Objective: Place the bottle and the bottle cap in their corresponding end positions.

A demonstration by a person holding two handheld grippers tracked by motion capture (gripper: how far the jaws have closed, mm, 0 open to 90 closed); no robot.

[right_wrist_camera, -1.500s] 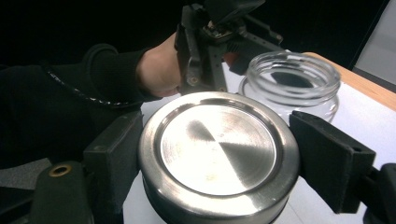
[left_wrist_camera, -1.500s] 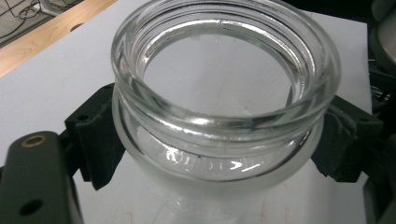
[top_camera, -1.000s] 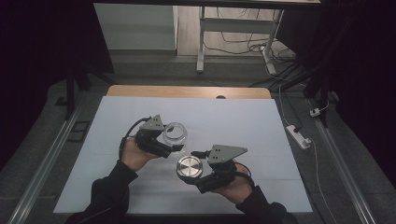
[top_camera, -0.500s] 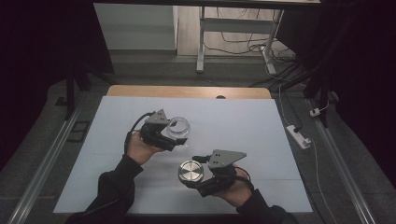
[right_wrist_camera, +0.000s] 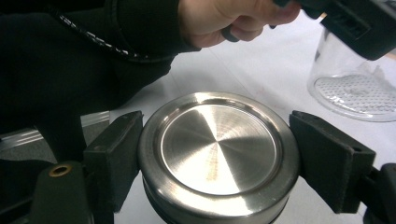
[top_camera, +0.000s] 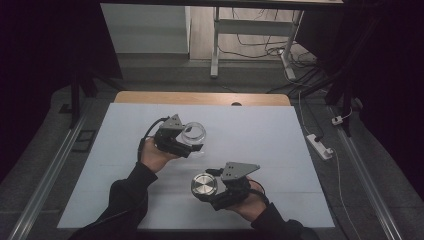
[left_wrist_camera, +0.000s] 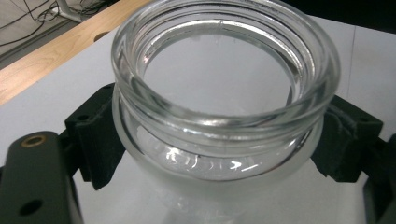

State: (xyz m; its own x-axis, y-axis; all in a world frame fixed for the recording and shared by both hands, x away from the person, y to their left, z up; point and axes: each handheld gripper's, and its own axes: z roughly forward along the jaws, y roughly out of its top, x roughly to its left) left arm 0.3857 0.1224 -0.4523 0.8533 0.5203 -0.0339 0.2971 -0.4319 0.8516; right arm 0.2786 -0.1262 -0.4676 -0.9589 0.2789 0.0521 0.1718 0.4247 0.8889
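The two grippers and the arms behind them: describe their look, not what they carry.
Both grippers, left and right, are black, each topped with a grey three-cornered plate. A black cable loops from the left one. The jaws are blocky black pads; a brass-ringed hole marks the body. The sleeves are black, the hands bare.

Both grippers are black, each topped by a grey three-cornered plate with small dark screw holes — the left gripper (top_camera: 186, 142) sits up-table of the right gripper (top_camera: 212, 192). A black cable loops off the left one on its side away from the right gripper. Each gripper view shows broad, blocky black jaws and a dark bracket with a brass-ringed hole. The person's sleeves (top_camera: 127, 192) are black — snug cuffs, one showing light flecked stitching.
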